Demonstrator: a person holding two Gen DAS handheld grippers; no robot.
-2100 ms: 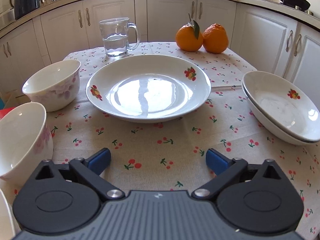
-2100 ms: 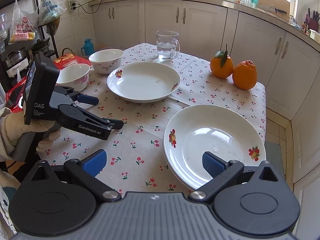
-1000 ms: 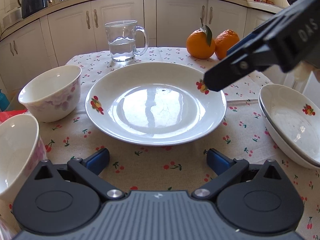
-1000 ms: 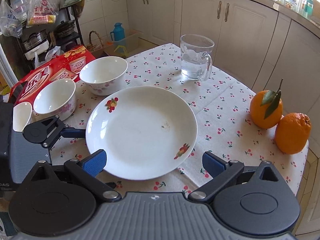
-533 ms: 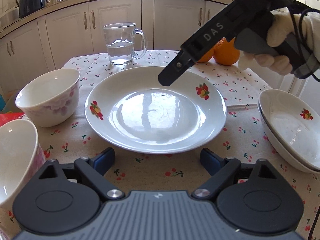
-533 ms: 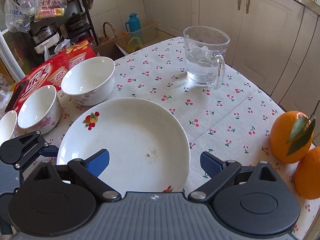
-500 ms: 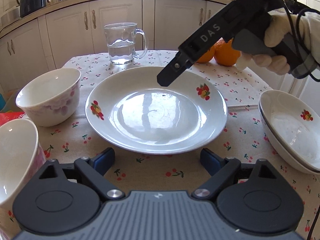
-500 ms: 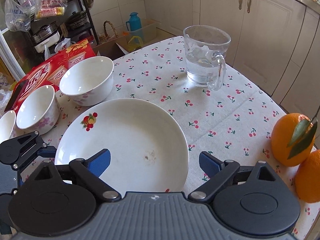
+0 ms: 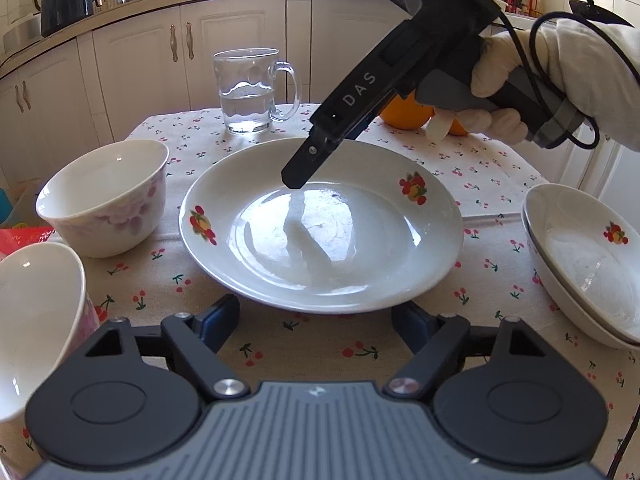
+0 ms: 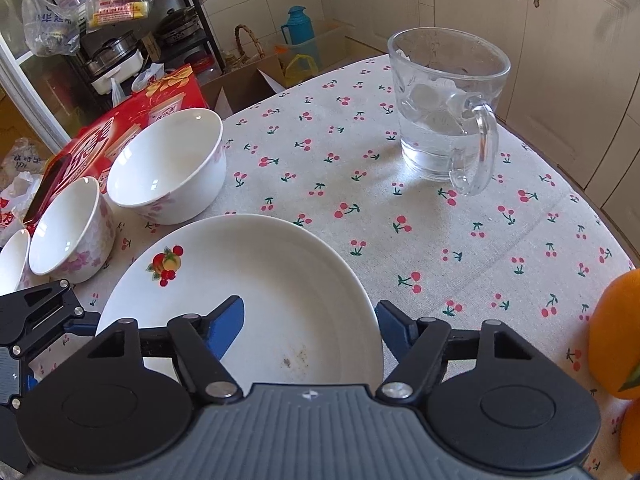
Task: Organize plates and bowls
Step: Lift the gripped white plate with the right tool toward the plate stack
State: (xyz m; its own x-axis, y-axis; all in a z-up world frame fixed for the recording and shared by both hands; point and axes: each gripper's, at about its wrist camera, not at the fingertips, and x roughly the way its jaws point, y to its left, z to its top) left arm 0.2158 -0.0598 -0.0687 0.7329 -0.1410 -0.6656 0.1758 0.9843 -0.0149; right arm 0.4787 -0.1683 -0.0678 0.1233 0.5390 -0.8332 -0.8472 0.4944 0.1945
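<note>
Straddling the plate's (image 10: 248,280) far rim at mid-table, our right gripper (image 10: 310,320) had been closing, one finger (image 10: 228,320) inside, one outside, pads not yet pressing. Our left gripper (image 9: 316,320), also narrowing, stood unclamped just short of the near rim.

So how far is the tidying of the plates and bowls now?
Done: two plates lie stacked at the right. In hand: the right gripper straddles the far rim of the middle plate, its jaws just closing; the left gripper waits at the near rim. Left: three bowls stand apart.
</note>
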